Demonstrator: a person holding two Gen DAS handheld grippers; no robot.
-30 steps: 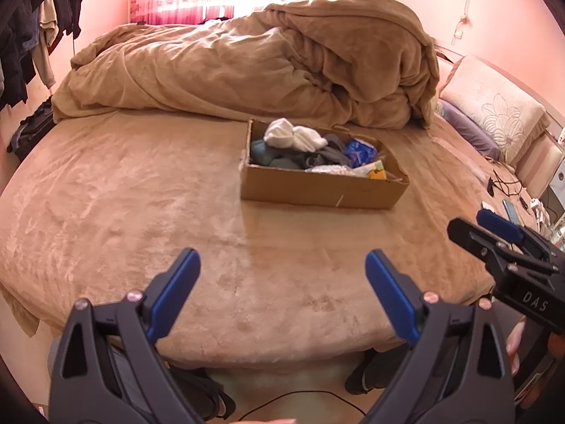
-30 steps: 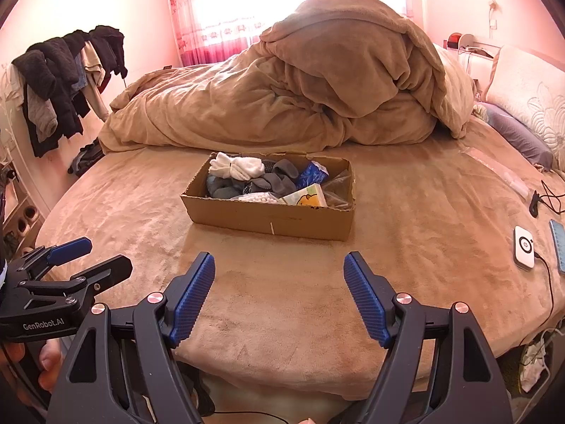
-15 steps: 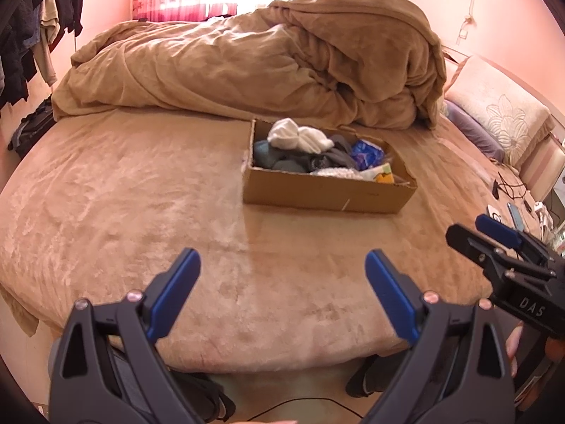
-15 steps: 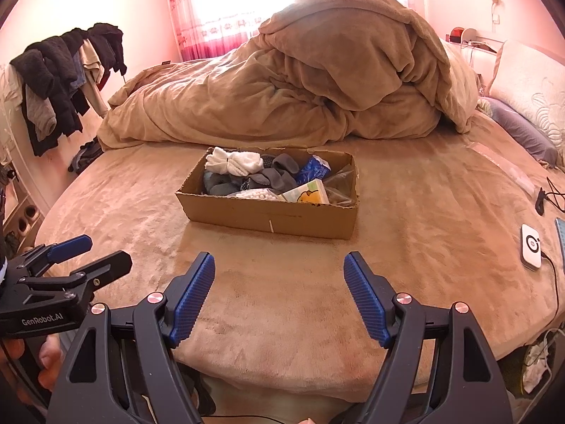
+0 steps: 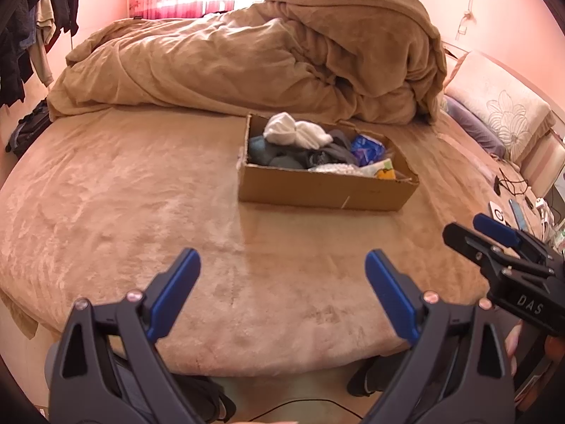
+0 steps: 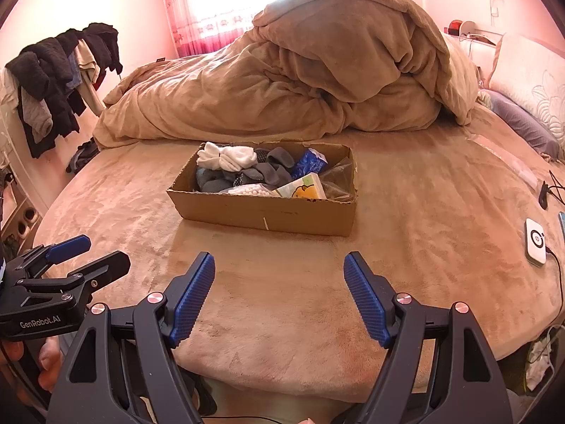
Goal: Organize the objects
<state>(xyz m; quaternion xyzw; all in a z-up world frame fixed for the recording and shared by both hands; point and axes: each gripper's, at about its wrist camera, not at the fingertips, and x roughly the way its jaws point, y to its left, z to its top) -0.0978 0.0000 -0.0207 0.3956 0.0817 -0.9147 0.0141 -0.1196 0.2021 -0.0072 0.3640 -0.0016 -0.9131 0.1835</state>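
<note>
Your left gripper [image 5: 282, 268] & right gripper [image 6: 279, 272] both hover over the near edge of the bed [image 5: 123, 194], fingers spread wide w/ nothing btwn them. The cardboard box [image 6: 265, 212] sits mid-bed ahead of you, well apart from both grippers. Inside: white socks [image 6: 226, 157] at the back-left corner, grey socks [image 6: 273, 171] in the middle, a blue packet [image 6: 310, 164] toward the back right, a tissue pack [image 6: 302, 187] by the front wall. A bunched duvet [image 6: 317, 81] lies behind the box; a white charger [image 6: 535, 242] lies on the bed's right.
</note>
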